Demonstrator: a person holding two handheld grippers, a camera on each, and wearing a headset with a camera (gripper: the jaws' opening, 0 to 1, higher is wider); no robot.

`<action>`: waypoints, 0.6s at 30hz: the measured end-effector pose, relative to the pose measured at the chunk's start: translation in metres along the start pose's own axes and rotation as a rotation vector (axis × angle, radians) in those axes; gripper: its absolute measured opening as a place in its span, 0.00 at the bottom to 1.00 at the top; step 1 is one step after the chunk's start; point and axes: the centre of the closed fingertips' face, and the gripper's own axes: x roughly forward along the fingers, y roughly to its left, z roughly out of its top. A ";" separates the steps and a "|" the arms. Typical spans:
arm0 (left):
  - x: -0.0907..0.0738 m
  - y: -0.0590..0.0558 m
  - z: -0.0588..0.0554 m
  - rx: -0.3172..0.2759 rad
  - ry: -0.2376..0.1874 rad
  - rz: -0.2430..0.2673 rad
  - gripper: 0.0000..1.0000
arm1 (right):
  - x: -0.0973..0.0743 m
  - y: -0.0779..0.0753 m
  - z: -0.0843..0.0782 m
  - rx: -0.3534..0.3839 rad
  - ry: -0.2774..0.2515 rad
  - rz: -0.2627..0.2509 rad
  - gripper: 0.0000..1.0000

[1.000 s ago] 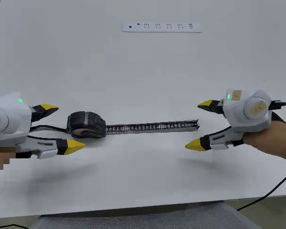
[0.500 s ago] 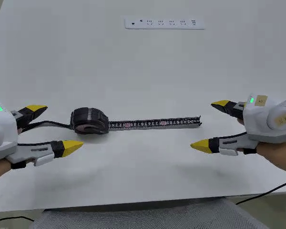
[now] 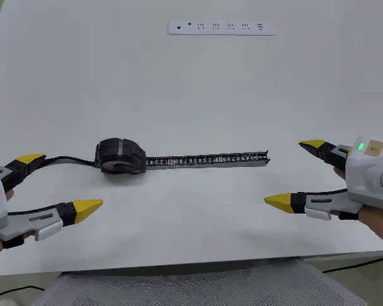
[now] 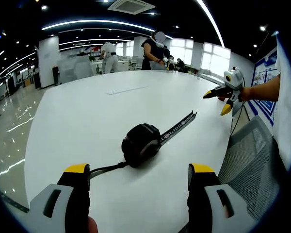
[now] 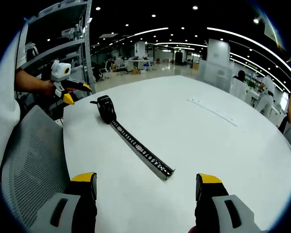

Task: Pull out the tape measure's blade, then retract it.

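Body of left gripper [image 3: 67,181] is cut off at the head view's edge; blade [image 3: 207,159] numerals unreadable. Both grippers have backed outward from the tape measure [image 3: 120,156] — it lies unmoved on the table [image 3: 179,83], blade out. Left gripper and right gripper [image 3: 286,173] — jaws wide apart, empty, tips pointing inward.

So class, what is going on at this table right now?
A person holds a two-jaw gripper in each hand. The tape measure lies on the white table, its blade pulled out flat. The left gripper and right gripper are both open, one near each end, neither touching it.
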 end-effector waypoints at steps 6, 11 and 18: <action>-0.011 -0.003 -0.003 -0.030 -0.017 0.028 0.82 | -0.008 0.005 -0.004 0.025 -0.010 -0.017 0.89; -0.019 -0.004 -0.011 -0.059 -0.016 0.047 0.83 | -0.015 0.007 -0.005 0.040 -0.021 -0.029 0.92; -0.028 -0.008 -0.022 -0.116 -0.019 0.061 0.86 | -0.024 0.012 -0.011 0.052 -0.026 -0.043 0.95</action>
